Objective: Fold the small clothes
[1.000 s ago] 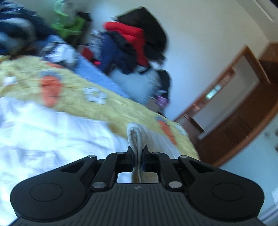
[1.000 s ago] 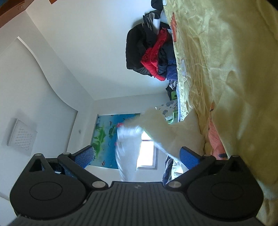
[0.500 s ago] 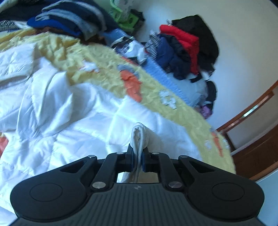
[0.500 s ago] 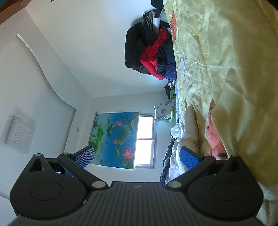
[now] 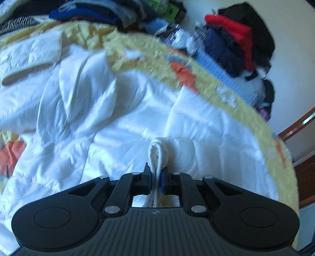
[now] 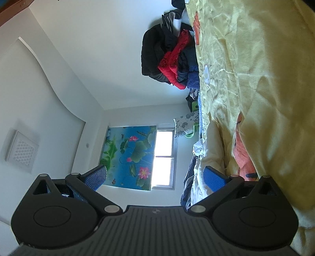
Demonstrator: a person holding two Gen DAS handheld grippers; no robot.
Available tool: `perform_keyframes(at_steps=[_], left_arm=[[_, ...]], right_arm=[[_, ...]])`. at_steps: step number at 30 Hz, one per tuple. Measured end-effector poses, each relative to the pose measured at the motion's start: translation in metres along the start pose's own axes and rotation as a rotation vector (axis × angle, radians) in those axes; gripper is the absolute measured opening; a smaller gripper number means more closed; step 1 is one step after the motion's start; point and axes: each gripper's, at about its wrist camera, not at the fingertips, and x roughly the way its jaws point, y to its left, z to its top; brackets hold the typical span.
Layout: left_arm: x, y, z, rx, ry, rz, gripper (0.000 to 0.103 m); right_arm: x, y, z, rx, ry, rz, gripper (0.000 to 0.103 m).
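On the bed, spread over a crinkled pale-yellow bedspread with orange patches [image 5: 157, 57], lies a white quilted puffy garment [image 5: 122, 118], rumpled and filling most of the left wrist view. The left gripper [image 5: 156, 177] is clamped tight on a rolled edge of that white garment, which bulges out as a loop just beyond the blue-padded fingers [image 5: 163, 182]. Far beyond the bedspread, at the right, a heap of red, navy and black clothes [image 5: 240, 41] rests against the white wall; at the far left lie folded dark blue and grey knitwear [image 5: 94, 11].

The right gripper [image 6: 155, 177] is turned on its side with its jaws spread wide and nothing between them. Its right finger sits just beside the yellow bedspread. Between the fingers, far off, show a blue lotus-pond wall picture [image 6: 130, 159] and a bright window [image 6: 164, 157].
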Motion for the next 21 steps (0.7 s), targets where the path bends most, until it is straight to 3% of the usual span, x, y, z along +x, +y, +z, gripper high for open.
perform_keyframes(at_steps=[4,7,10,13,17,21], left_arm=[[-0.008,0.006,-0.007,-0.053,-0.014,0.010,0.019],[-0.043,-0.009,-0.018,0.002,-0.171,0.069,0.020],[-0.076,-0.050,-0.045,0.215,-0.343,0.060,0.020],[-0.074,-0.097,-0.076,0.465,-0.416,0.092,0.021],[-0.037,-0.123,-0.097,0.597,-0.358,0.113,0.027],[0.003,-0.110,-0.097,0.548,-0.286,0.150,0.027]], right_arm=[[0.001,0.003,-0.001,-0.017,0.012,-0.010,0.103],[0.004,0.006,-0.002,-0.035,0.022,-0.021,0.103],[0.006,0.007,-0.004,-0.038,0.031,-0.027,0.103],[0.008,0.010,-0.007,-0.060,0.045,-0.041,0.103],[0.008,0.023,-0.015,-0.159,0.044,-0.103,0.103],[0.017,0.057,-0.042,-0.346,0.018,-0.171,0.103]])
